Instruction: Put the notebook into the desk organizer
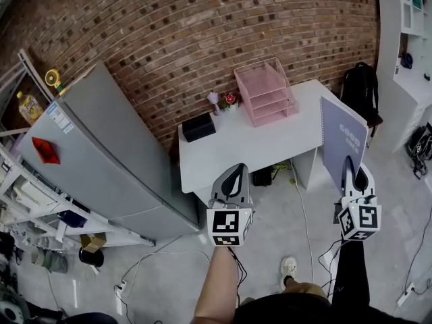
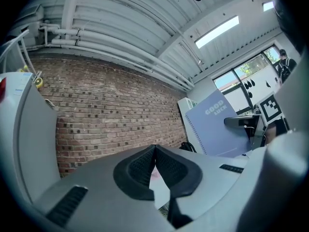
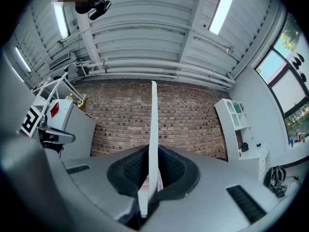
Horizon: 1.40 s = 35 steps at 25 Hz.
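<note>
While R gripper (image 1: 352, 171) fingers pinch the notebook (image 1: 342, 139) upright near desk (image 1: 243, 150) R edge, L gripper (image 1: 231, 175) fingers are pressed together, empty; pink desk organizer (image 1: 264, 92) stands at desk rear.

Illumination is bright and even, supplied by ceiling light strips (image 3: 223, 6) and windows (image 2: 241, 74). Both gripper views show strong fisheye distortion with dark corners.

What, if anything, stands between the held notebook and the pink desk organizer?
Nothing visible: only bare desk lies between the notebook in the right gripper and the organizer; the black box sits further left.
</note>
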Motion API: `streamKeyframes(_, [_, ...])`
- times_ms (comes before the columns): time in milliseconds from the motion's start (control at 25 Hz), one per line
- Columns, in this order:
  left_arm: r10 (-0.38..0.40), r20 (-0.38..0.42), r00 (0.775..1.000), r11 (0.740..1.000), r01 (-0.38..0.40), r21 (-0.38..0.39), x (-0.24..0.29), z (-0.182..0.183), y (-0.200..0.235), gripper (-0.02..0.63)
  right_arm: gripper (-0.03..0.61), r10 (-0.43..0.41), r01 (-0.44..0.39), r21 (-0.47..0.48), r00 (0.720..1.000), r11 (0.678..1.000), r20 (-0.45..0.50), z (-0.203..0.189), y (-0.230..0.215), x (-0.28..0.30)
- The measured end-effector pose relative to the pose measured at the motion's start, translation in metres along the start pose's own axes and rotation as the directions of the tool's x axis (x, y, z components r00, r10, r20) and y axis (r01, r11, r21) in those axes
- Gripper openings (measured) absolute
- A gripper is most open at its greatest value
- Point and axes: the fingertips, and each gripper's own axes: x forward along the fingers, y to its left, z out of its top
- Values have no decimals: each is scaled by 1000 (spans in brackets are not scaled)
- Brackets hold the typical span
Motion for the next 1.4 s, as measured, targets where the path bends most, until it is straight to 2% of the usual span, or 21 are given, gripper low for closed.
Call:
streamKeyframes(600, [-31,-7,999,999,31,-12,135,-13,24,15,48,17,-18,9,1000,1000,5,-26,-38,131])
streamKeyframes(1400, [-19,-17,1000,1000,19,-16,225,-27,25,15,48,72,-72,33,997,997,3,-56,-70,207])
